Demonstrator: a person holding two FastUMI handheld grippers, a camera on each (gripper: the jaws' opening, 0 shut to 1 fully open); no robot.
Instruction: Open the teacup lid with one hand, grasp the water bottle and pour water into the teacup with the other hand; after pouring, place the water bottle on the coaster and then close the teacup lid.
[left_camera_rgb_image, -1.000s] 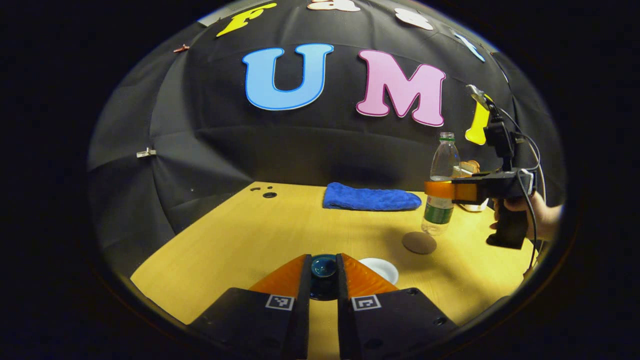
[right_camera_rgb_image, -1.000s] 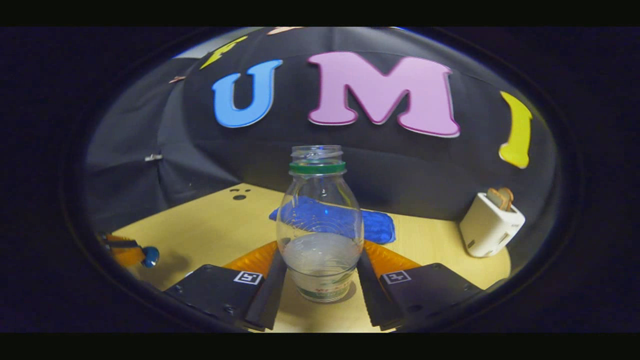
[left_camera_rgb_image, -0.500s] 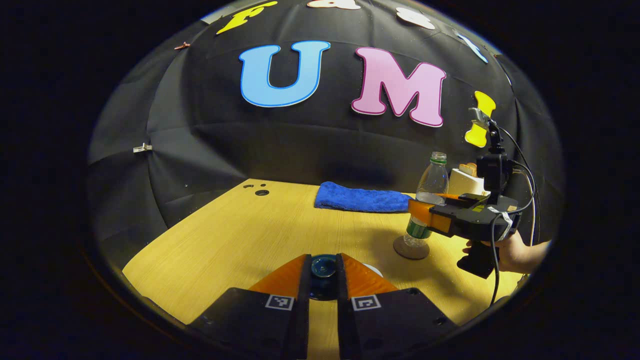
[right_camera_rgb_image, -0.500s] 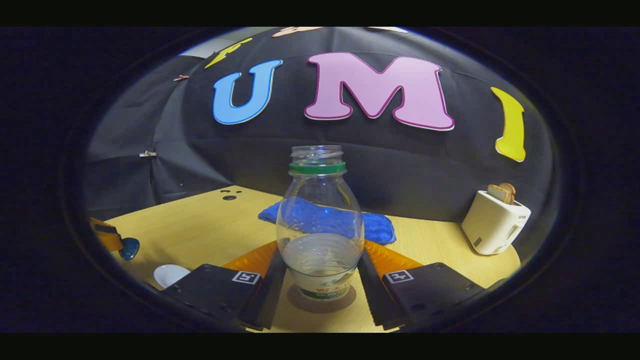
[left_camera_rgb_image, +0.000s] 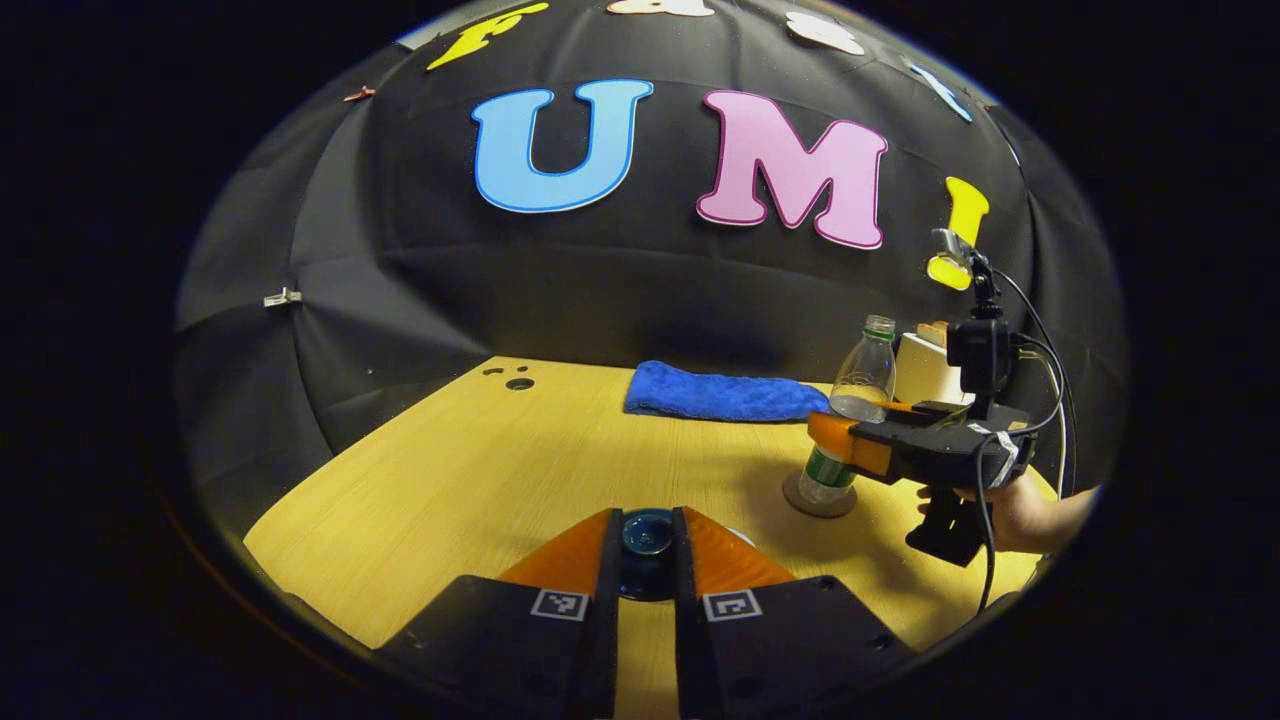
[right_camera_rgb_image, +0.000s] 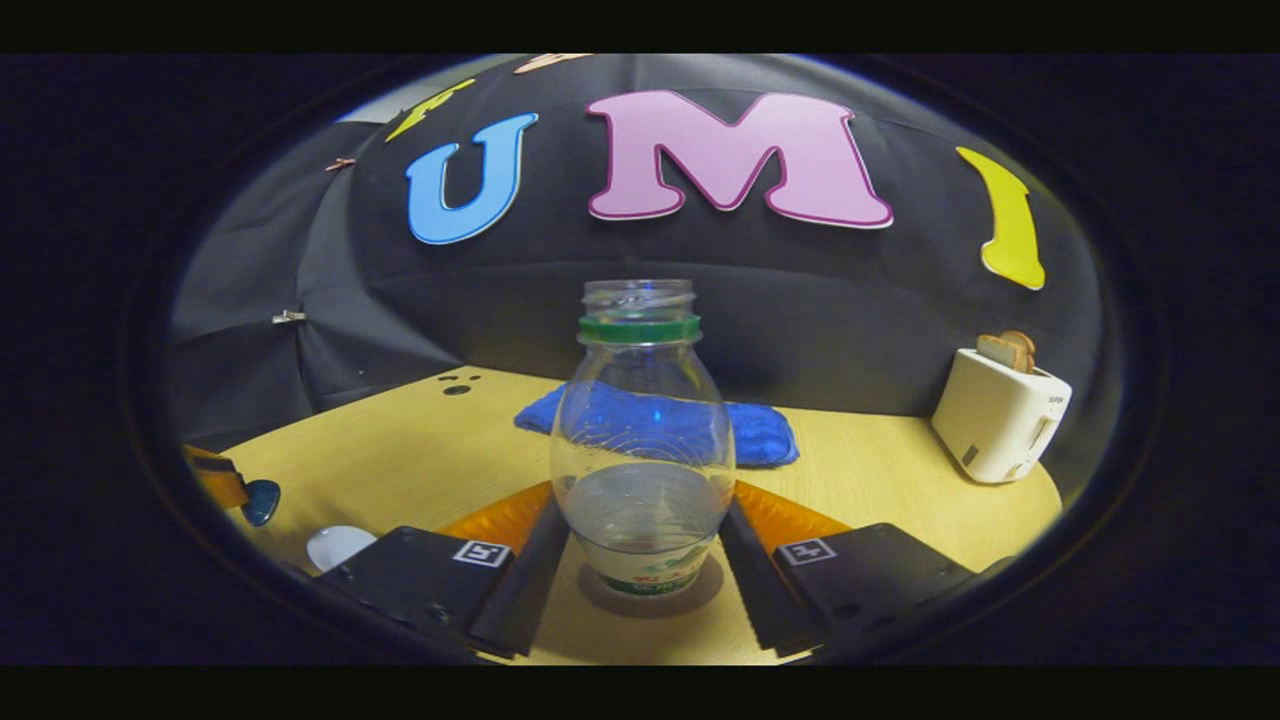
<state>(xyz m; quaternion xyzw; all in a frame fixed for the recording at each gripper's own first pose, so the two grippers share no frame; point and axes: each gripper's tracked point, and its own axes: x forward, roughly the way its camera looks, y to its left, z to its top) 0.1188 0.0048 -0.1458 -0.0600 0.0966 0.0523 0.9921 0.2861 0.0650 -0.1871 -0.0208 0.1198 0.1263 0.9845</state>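
Water bottle (right_camera_rgb_image: 642, 440) upright on coaster (right_camera_rgb_image: 655, 600), gripper (right_camera_rgb_image: 643, 545) flanking

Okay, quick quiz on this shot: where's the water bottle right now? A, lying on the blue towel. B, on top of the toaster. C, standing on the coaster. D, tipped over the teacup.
C: the bottle stands upright on the round coaster, with the right gripper around its lower body.

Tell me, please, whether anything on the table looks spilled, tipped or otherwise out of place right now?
Nothing stands out. The water bottle stands upright on the coaster between the right gripper's fingers, with no water on the table. The left gripper holds the teacup lid. The blue cloth lies flat, and the toaster is upright.
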